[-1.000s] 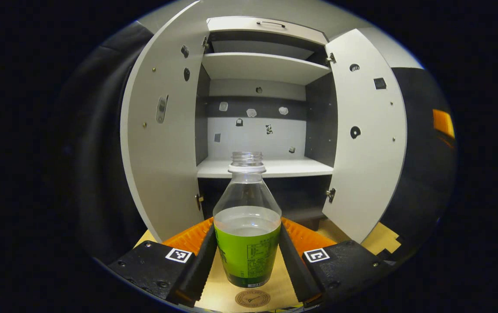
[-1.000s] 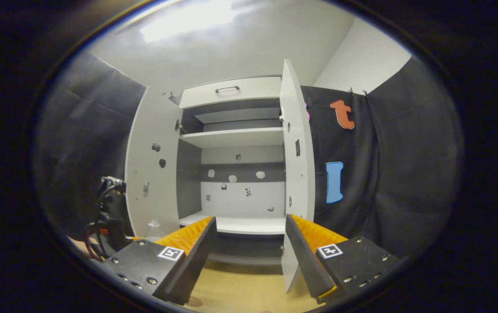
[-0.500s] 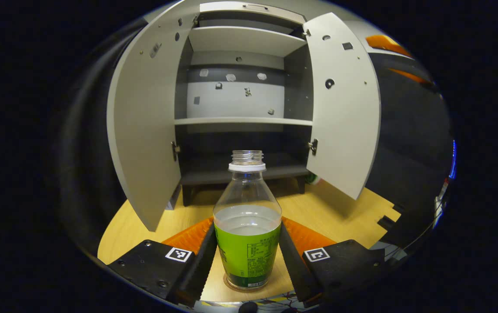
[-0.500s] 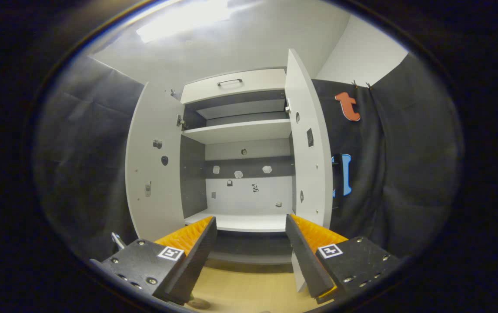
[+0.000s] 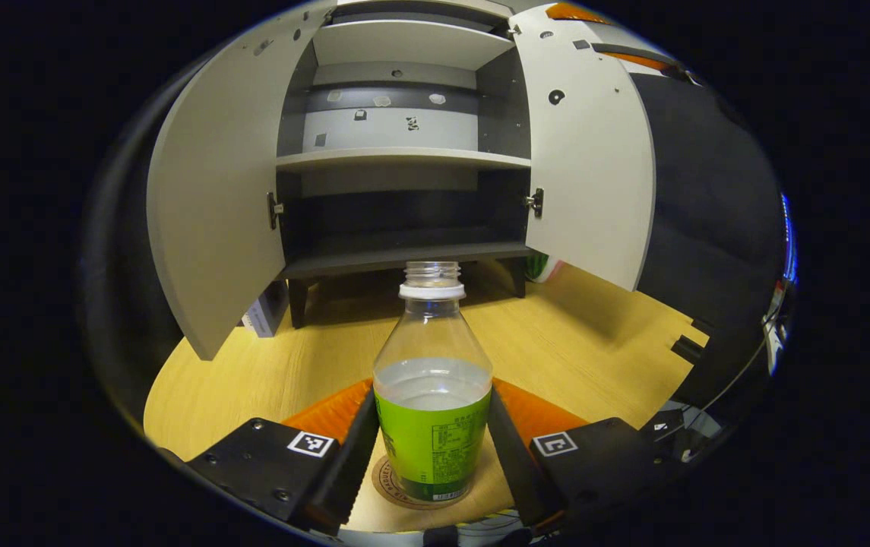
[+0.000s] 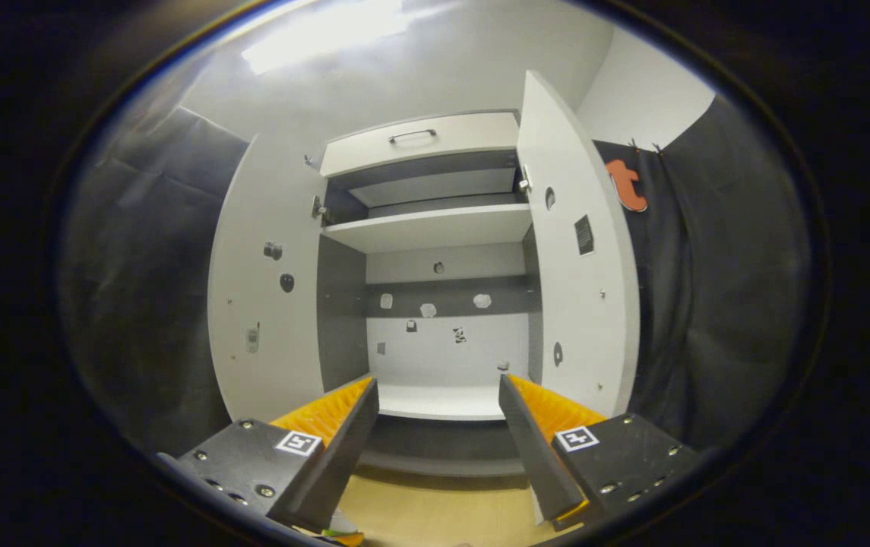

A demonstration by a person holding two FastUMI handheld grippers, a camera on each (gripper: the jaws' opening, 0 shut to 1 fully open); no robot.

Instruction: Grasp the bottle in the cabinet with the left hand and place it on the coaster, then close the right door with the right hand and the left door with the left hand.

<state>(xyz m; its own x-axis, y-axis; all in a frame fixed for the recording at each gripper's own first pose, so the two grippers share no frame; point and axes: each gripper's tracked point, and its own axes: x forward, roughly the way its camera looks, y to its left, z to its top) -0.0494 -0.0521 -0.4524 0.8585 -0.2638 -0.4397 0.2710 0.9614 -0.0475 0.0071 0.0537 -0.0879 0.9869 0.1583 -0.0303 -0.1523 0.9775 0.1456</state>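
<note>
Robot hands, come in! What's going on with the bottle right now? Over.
Left gripper shut on bottle, bottle over coaster. Right gripper open, empty, facing cabinet. Both doors open. Nothing in the way.

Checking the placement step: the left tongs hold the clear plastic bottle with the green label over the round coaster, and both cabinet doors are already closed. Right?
Not quite: both white cabinet doors stand open, as the left gripper view shows. The left tongs do hold the clear green-labelled plastic bottle over the round coaster.
</note>
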